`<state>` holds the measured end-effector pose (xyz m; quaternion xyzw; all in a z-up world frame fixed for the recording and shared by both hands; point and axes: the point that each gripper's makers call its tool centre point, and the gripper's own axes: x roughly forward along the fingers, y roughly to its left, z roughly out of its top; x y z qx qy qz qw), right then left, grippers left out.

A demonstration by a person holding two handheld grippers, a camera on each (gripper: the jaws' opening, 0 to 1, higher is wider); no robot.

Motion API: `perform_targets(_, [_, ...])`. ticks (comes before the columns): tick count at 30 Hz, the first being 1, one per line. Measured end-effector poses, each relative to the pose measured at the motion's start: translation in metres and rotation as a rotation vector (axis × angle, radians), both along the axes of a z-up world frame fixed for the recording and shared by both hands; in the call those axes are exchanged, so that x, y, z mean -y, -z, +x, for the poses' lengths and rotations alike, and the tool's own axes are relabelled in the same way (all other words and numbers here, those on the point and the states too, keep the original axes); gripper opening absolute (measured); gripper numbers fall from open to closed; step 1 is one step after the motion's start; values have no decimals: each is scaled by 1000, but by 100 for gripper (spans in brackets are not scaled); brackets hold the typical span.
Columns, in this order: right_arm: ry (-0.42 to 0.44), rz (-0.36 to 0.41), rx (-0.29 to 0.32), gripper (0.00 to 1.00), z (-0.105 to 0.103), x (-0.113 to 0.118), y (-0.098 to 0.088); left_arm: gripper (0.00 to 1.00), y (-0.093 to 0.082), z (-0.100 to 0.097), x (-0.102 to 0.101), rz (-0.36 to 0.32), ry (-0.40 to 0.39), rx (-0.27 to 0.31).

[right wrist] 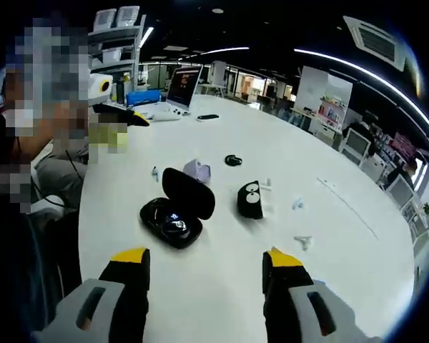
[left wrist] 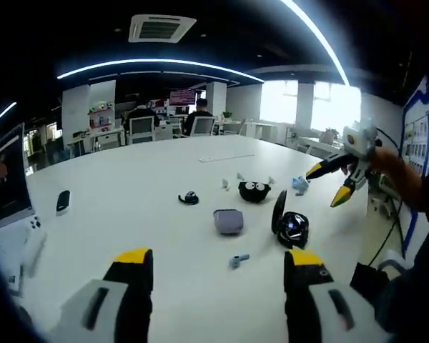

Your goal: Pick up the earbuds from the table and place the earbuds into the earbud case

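Two grippers hover with jaws spread, holding nothing, over the white bench (left wrist: 129,179).
Nearest the left gripper (left wrist: 218,275) lies a small blue earbud (left wrist: 238,260); just past it stands the open black earbud case (left wrist: 291,226), lid up, beside a lilac case (left wrist: 228,220). From the right gripper (right wrist: 204,279), the same black case (right wrist: 175,211) sits ahead. Farther off, another black earbud (left wrist: 189,198) and a fuzzy black toy (left wrist: 254,191).

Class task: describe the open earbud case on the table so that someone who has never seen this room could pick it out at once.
Start from the big white table and look near the edge closest to the right gripper. There lies the open earbud case, glossy black, its oval lid hinged upright over the base. The small lilac case beside it is closed and pale, and the black googly-eyed case has two white eyes.
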<state>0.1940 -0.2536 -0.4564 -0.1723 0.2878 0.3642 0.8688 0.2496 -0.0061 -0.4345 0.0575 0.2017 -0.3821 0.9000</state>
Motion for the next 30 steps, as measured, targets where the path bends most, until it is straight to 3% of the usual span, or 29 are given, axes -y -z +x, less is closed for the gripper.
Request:
perform_targets(7, [21,9,2,62,4,11,-6,73,-13,36,16,10,69,15])
perform_targets(13, [22,-27,-41,63,-1,18,1,75,-8,59,28,43,106,-12])
perform_targets(15, [15,-63,-51,64,-5,21,4,81,-6,74,26,70,70,-15])
perform_targets(18, [0,-65,-58,64,-10,19,4,79,-4,90,31,102,102,-21])
perform_targets(27, [-7,-56,-67,64,-21,19,3,77,-7,117,55,157,223,-20])
perform_targets(30, [-3,-58,-67,64,-22,22,3,77,-7,116,67,166,237,-39])
